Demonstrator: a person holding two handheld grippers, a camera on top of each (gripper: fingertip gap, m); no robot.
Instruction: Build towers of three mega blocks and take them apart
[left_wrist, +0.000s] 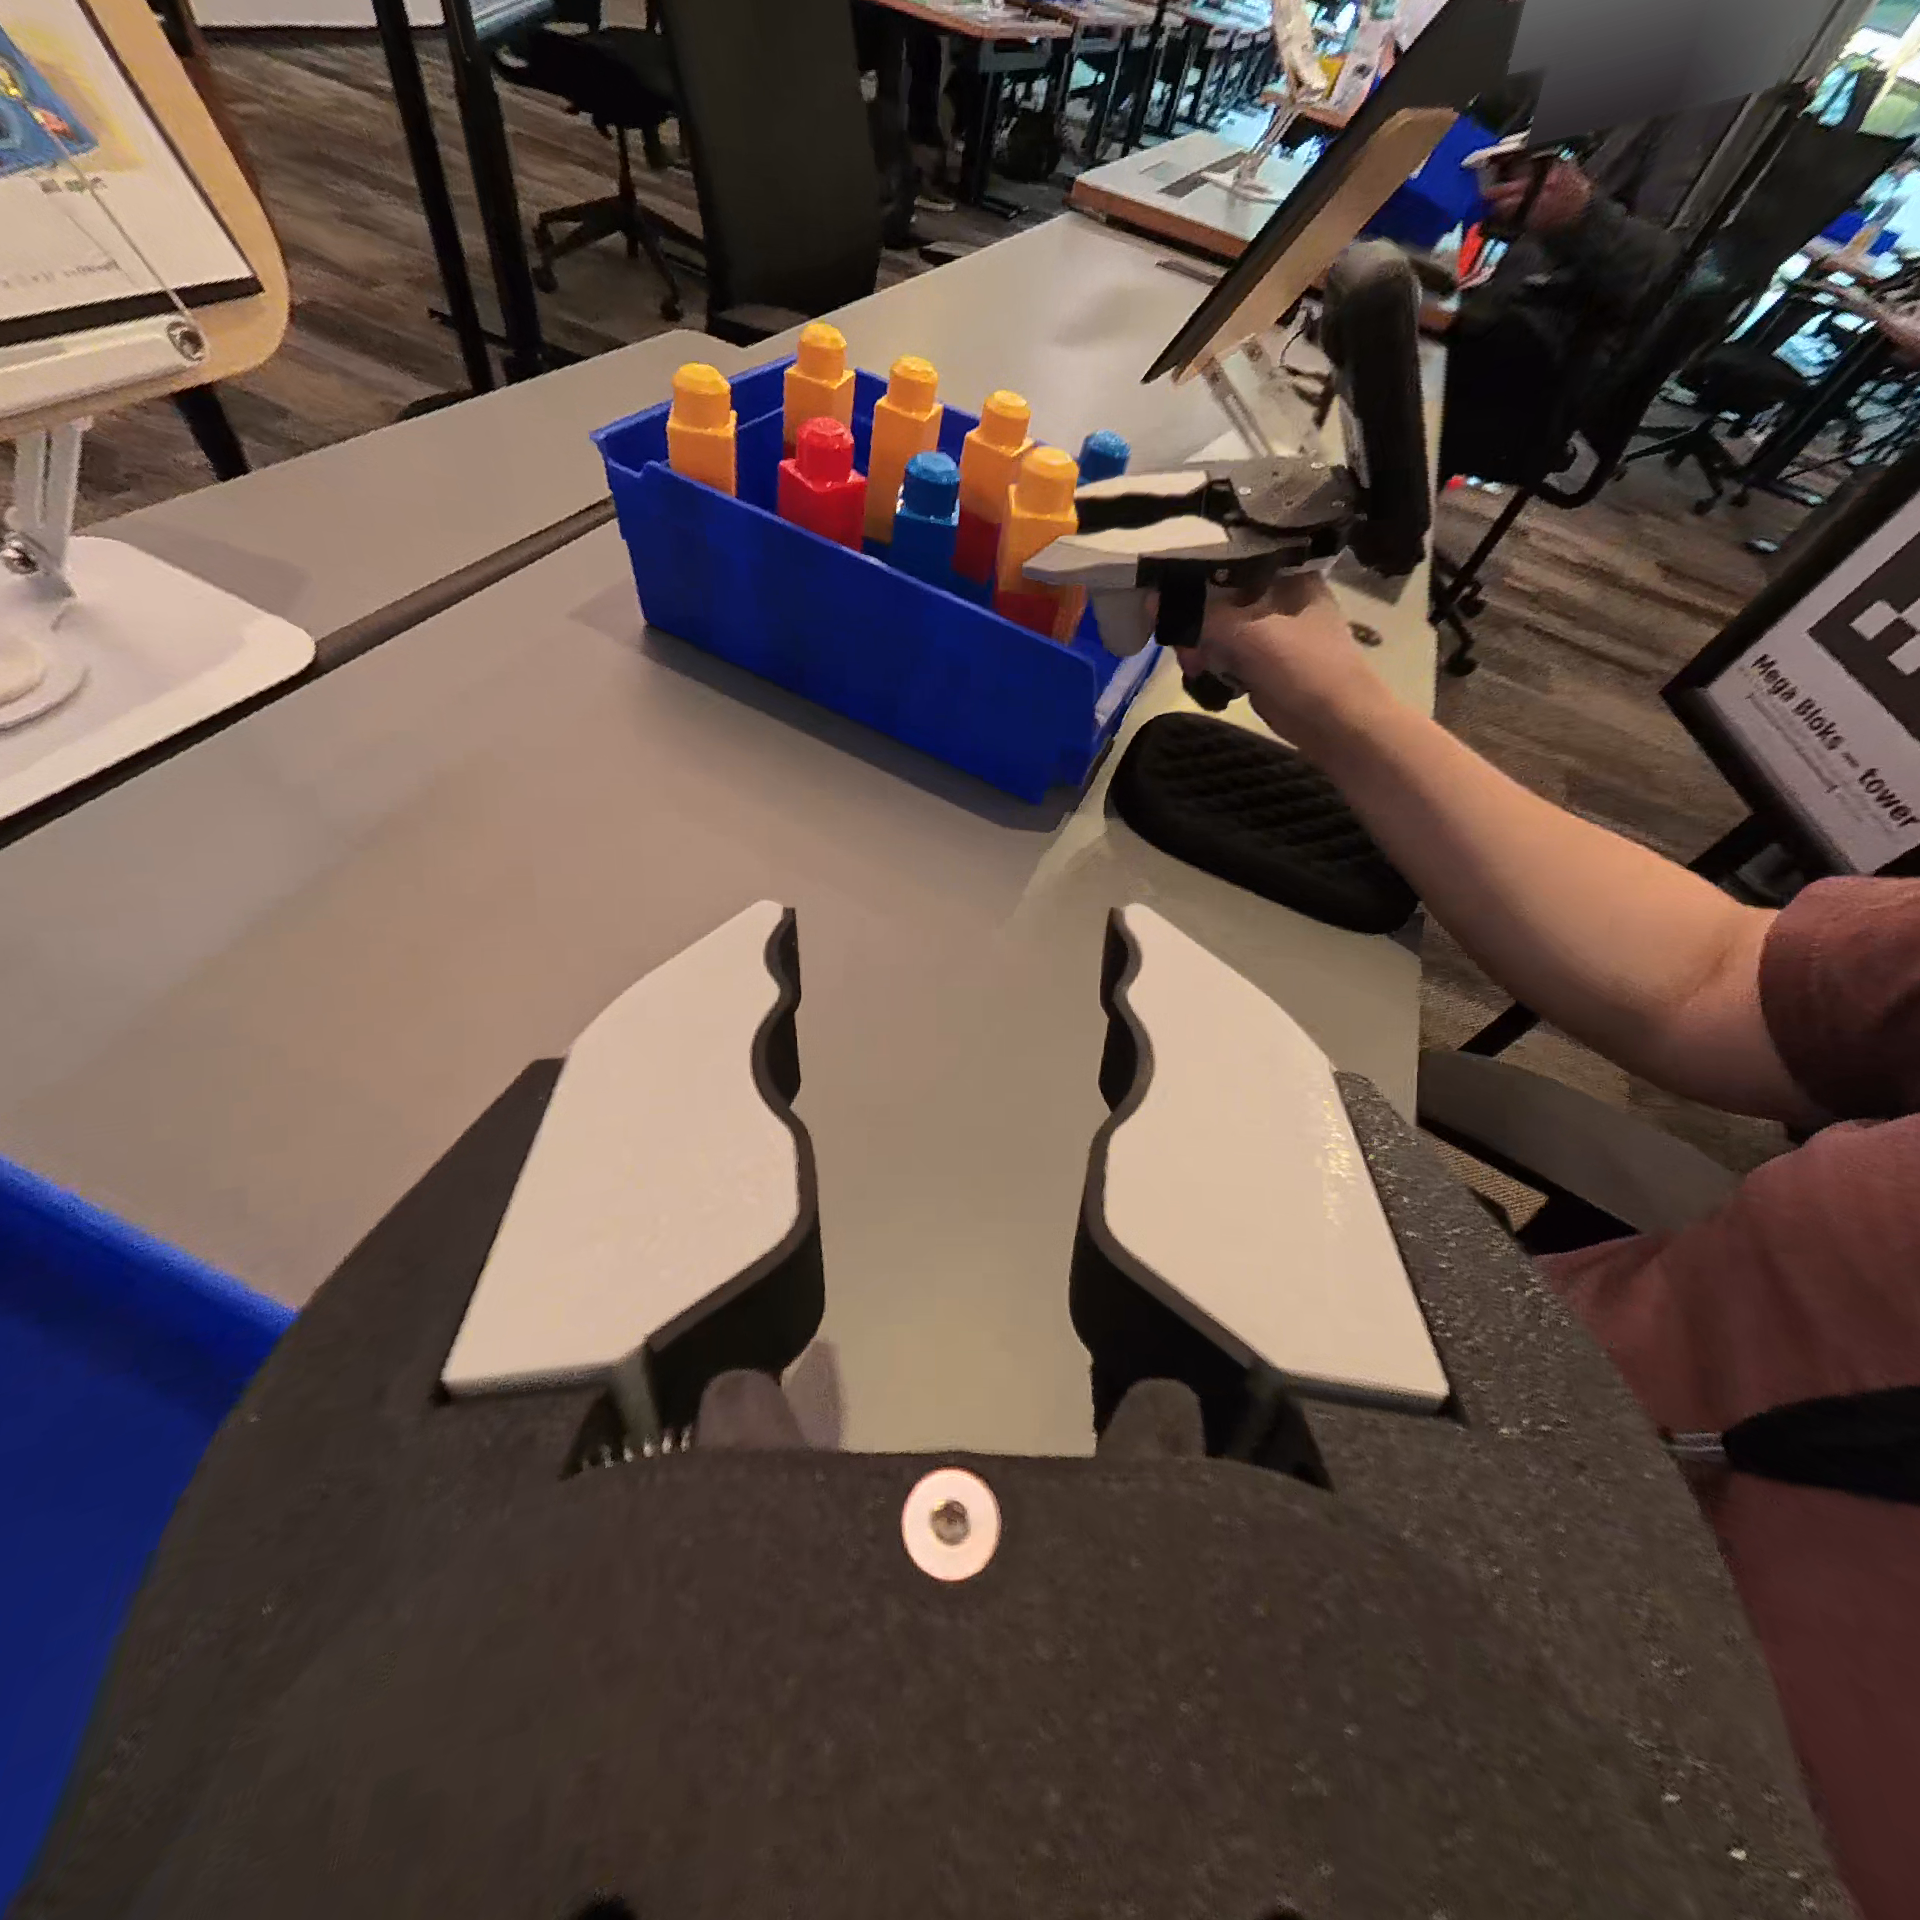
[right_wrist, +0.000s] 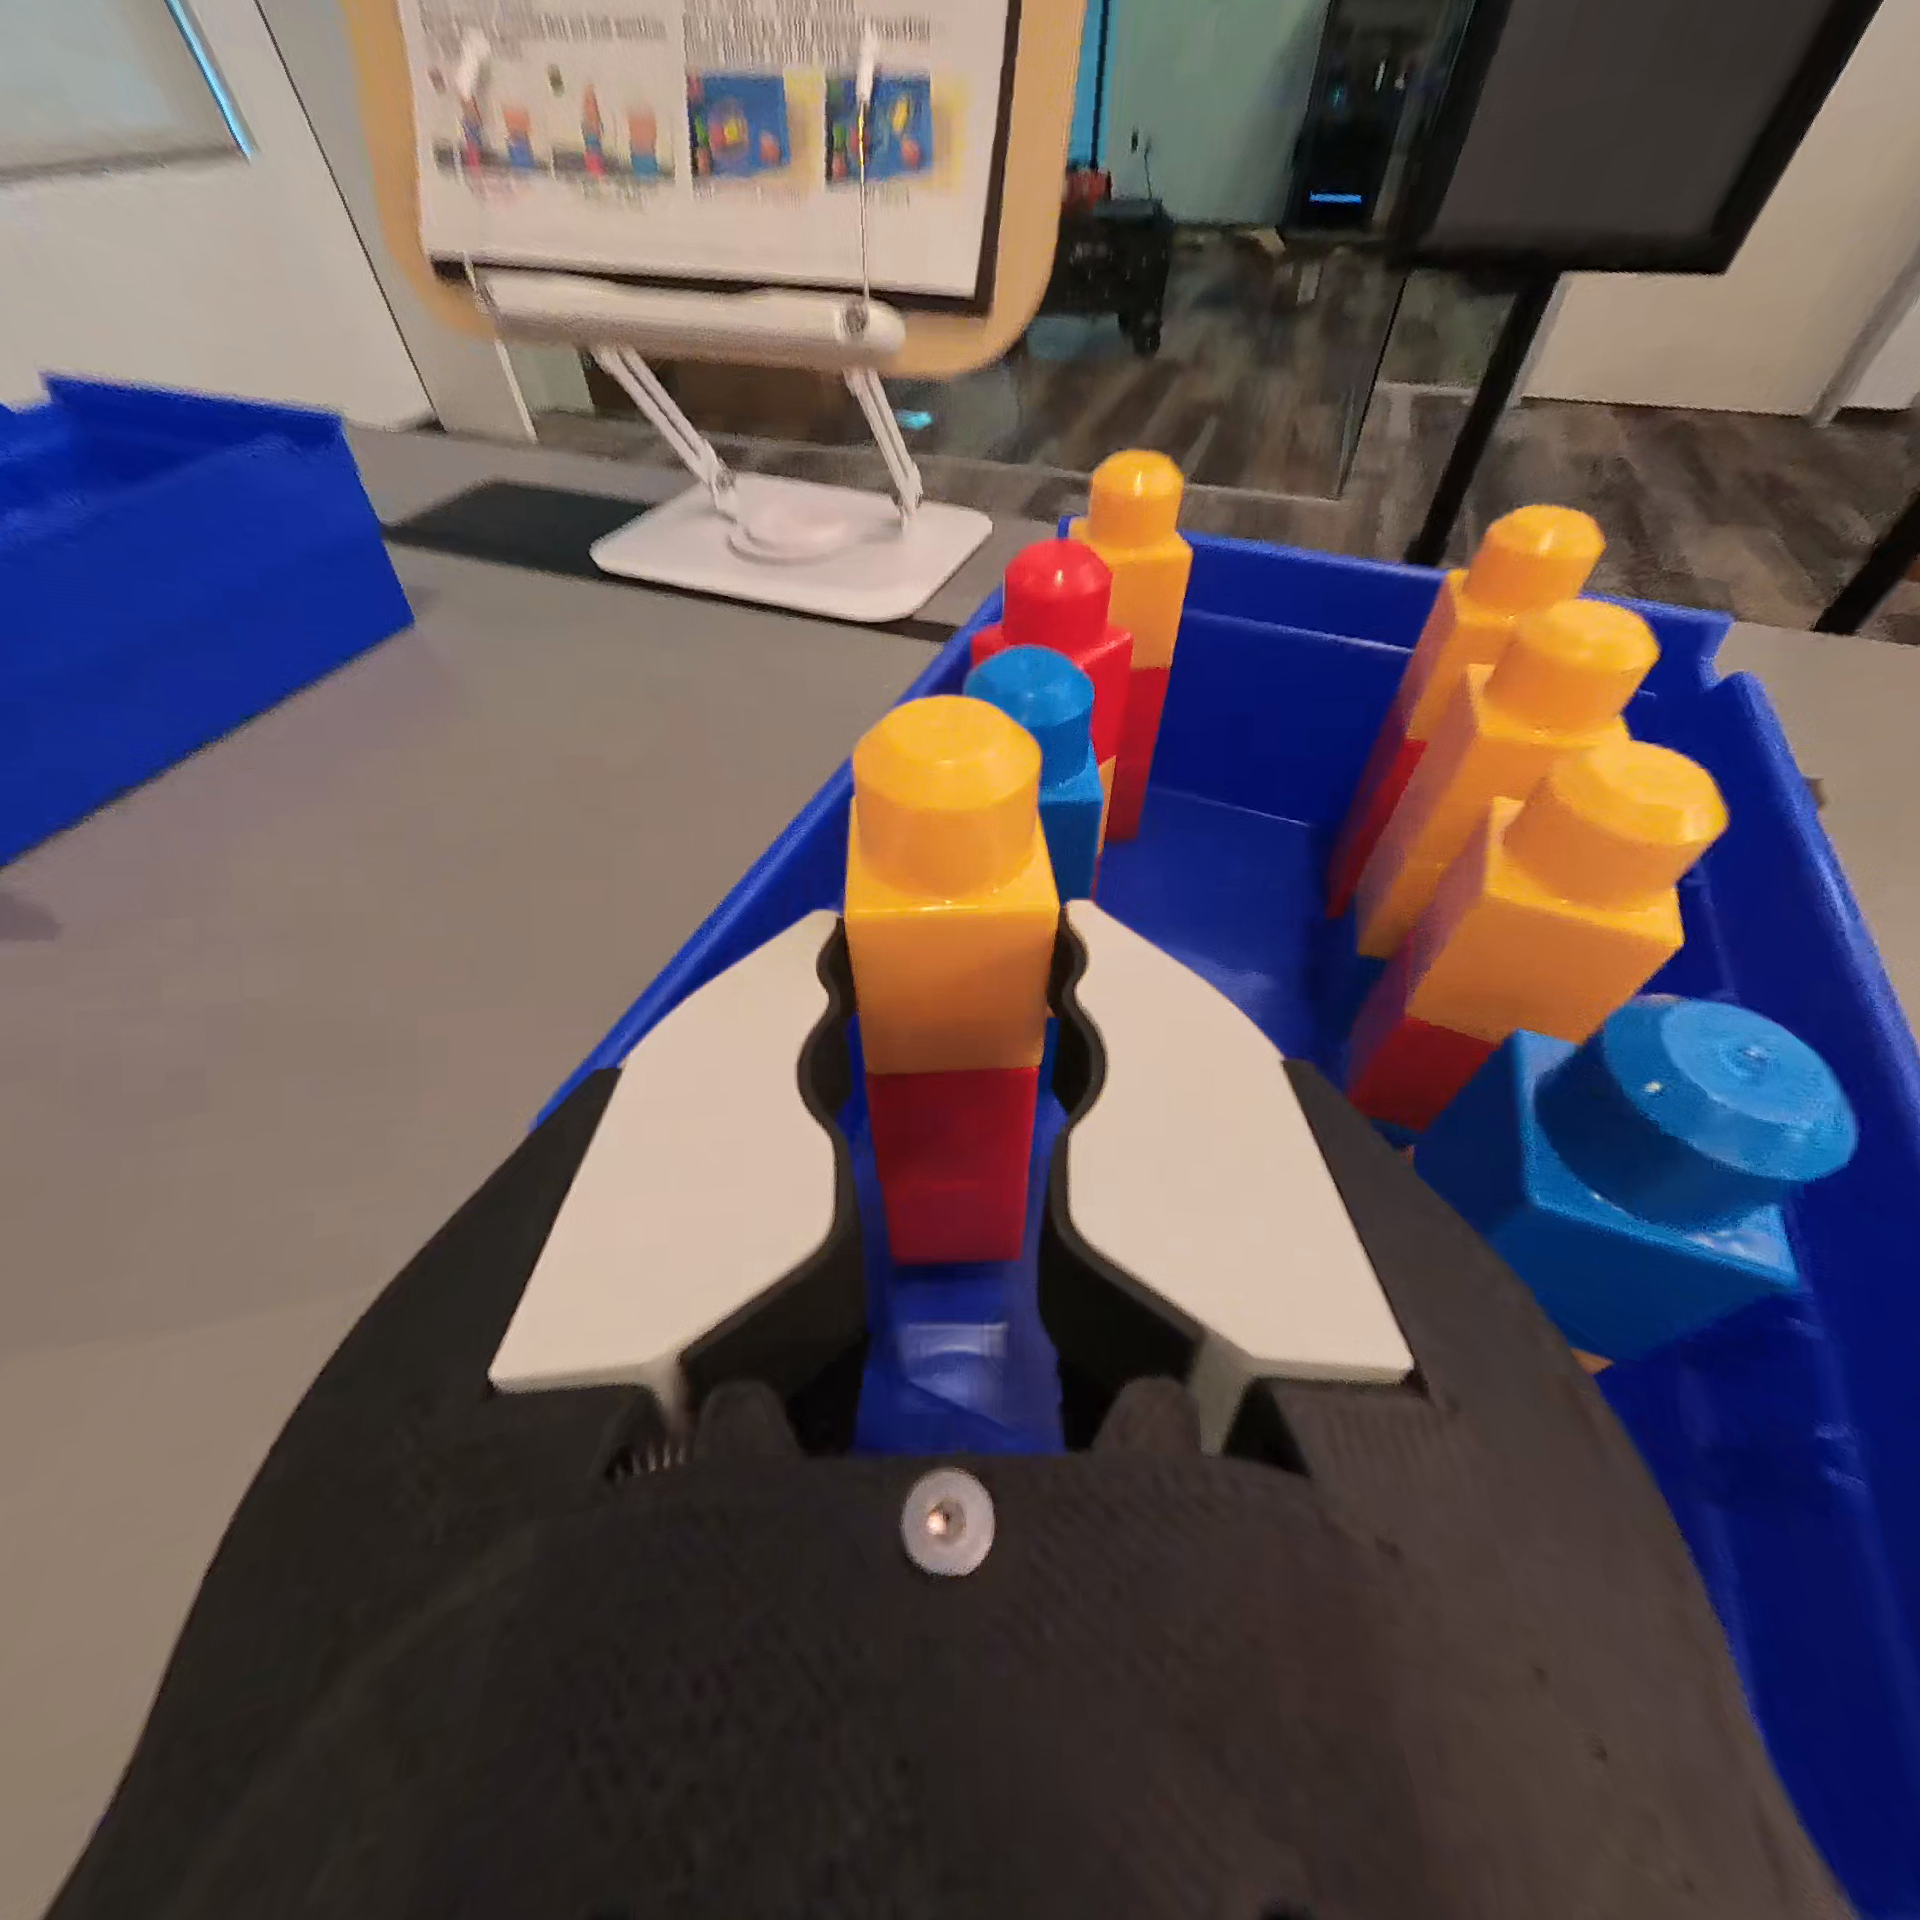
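Glossy plastic tower (right_wrist: 951, 997), studded orange block on a red block, stands upright inside the blue plastic bin (right_wrist: 1299, 935), clamped by the right gripper (right_wrist: 951, 935). Similar orange, red and blue towers surround it. Beside the bin, a printed sign (left_wrist: 1839, 707) bears writing. Left gripper (left_wrist: 951, 935) gapes empty over the grey table (left_wrist: 416, 831).
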